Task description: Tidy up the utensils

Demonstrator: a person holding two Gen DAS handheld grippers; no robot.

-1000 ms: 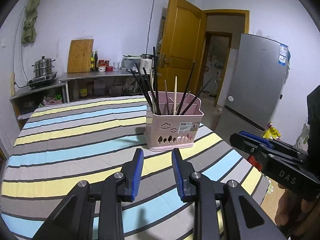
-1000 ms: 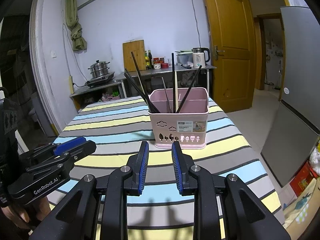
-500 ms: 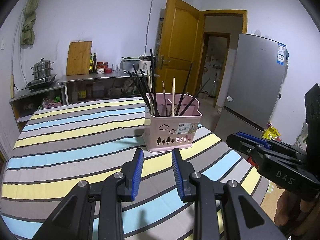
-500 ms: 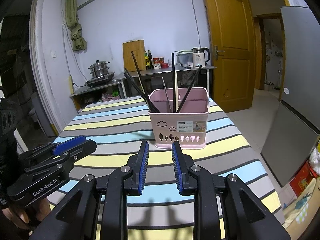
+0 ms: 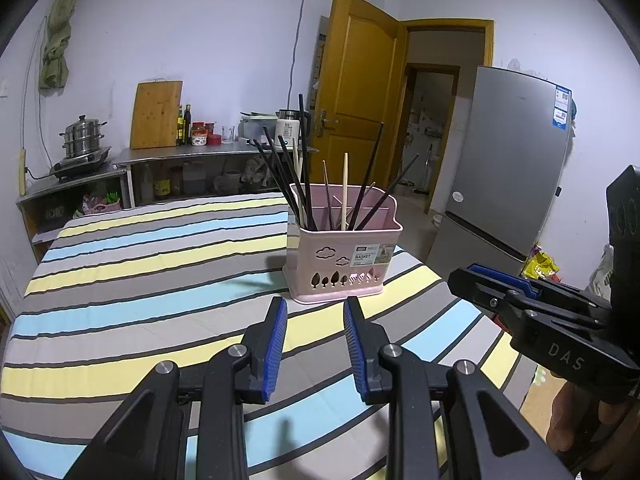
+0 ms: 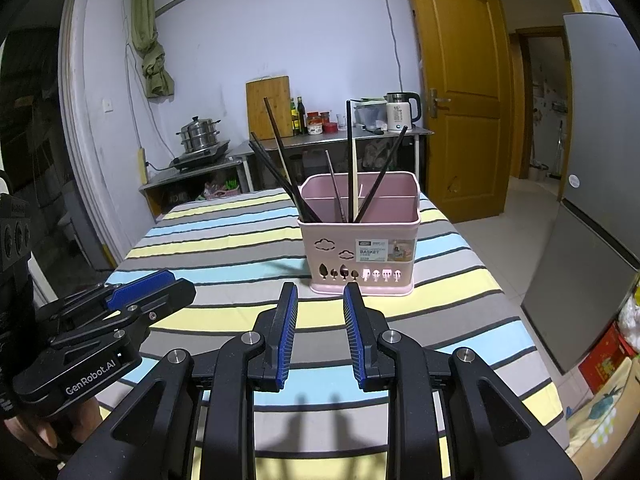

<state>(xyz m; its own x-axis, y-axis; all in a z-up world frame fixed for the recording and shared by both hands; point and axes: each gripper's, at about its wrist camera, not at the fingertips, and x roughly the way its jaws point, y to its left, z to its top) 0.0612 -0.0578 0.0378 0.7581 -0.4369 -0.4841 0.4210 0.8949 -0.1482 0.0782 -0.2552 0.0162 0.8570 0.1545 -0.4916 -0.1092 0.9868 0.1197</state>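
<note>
The basket [image 6: 360, 236] is a pink plastic box with rounded corners, cloud and tree cut-outs in its front wall and a paper label beside them; a thin wall divides it inside. It stands on the table [image 6: 224, 240], near the far right part of the top, upright. In it lean the chopsticks [image 6: 352, 160]: slim dark sticks fanned left and right, with a couple of pale wooden ones (one nearly vertical) among them.

The left gripper [image 5: 315, 320] hovers over the near edge of the table, its ribbed blue pads [image 5: 276, 336] well parted and nothing between them. The right gripper [image 6: 320, 308] hangs likewise short of the basket, jaws apart and empty; from the left wrist view it shows side-on at the right edge [image 5: 520, 300].

Against the frame a second ago, the left camera has drawn back a little: the basket sits higher and smaller in its view, and the right gripper lies lower at the edge. The right view is all but unchanged.

The table wears a cloth striped in yellow, pale blue and grey with thin black lines. Behind it runs a steel counter [image 5: 216, 154] with a steamer pot [image 5: 82, 138], a wooden board [image 5: 156, 114], bottles and a kettle [image 6: 400, 110]. A wooden door [image 5: 360, 100] stands open, and a grey fridge [image 5: 512, 160] is at the right.
</note>
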